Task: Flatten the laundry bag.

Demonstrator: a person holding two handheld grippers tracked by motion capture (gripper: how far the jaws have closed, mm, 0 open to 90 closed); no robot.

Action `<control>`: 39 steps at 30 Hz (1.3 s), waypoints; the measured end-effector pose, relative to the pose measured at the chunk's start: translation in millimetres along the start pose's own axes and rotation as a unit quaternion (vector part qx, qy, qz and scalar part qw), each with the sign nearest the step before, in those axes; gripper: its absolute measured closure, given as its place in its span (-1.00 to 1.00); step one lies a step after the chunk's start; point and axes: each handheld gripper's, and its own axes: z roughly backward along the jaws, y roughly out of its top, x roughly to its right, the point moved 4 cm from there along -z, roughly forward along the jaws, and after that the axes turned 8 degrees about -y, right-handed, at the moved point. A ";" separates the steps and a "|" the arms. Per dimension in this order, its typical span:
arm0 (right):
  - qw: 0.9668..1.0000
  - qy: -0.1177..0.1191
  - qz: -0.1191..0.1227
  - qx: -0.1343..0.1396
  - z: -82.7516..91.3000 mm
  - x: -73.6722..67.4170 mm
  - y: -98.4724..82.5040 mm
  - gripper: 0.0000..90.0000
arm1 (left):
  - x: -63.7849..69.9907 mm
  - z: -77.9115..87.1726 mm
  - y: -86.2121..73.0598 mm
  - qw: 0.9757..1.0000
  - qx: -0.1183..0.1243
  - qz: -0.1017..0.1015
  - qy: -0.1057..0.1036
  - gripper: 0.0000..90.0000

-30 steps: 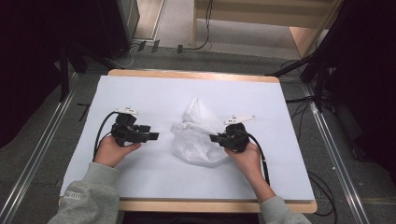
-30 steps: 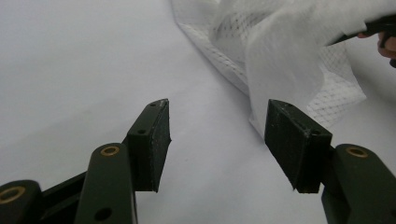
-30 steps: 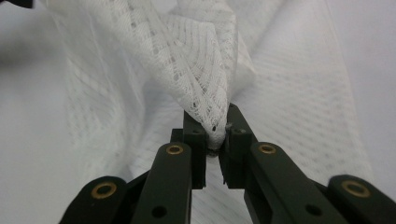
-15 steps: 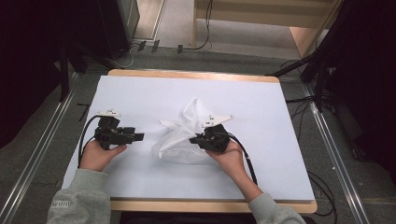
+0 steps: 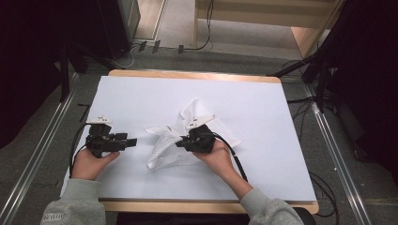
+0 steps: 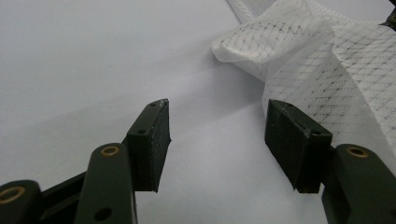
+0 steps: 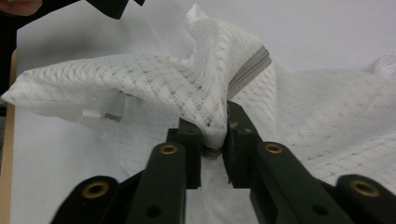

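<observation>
Both hands are sitting further toward the table's [image 5: 141,93] left edge than a second earlier, the white mesh bag [image 5: 169,147] dragged along. Right gripper [image 7: 212,140]: jaws just easing open, still pinching a bag fold. Left gripper [image 6: 217,135]: gaping wide, holding nothing, just beside the bag.

the mesh bag [image 7: 154,84] is thin white netted cloth, kinda see-through. desk [image 5: 263,108] has a smooth matt white top with wood edging. tongs [image 6: 217,140] look like matt black plastic.
</observation>
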 end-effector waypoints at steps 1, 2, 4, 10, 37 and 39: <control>1.000 0.002 0.000 0.001 -0.1 -0.1 0.5 0.64 | 0.0 0.1 -0.1 1.000 0.000 0.000 0.000 -0.08; 1.000 0.004 0.000 0.003 1.1 -0.1 1.3 0.51 | 0.1 0.2 0.1 1.000 0.001 0.000 -0.001 -0.08; 1.000 0.001 0.000 0.011 6.3 1.7 3.8 0.29 | 0.4 0.2 0.8 1.000 0.001 0.000 -0.002 -0.08; 1.000 -0.008 -0.012 0.026 39.2 14.6 5.5 0.01 | 3.8 -1.5 6.8 1.000 0.002 -0.004 -0.010 -0.07; 0.981 -0.151 -0.121 -0.011 89.4 111.1 -70.3 0.11 | 72.3 -64.5 32.7 0.987 -0.097 -0.078 -0.097 0.21; 0.979 -0.155 -0.129 -0.017 87.7 116.7 -75.2 0.11 | 70.2 -66.5 31.8 0.987 -0.099 -0.076 -0.101 0.50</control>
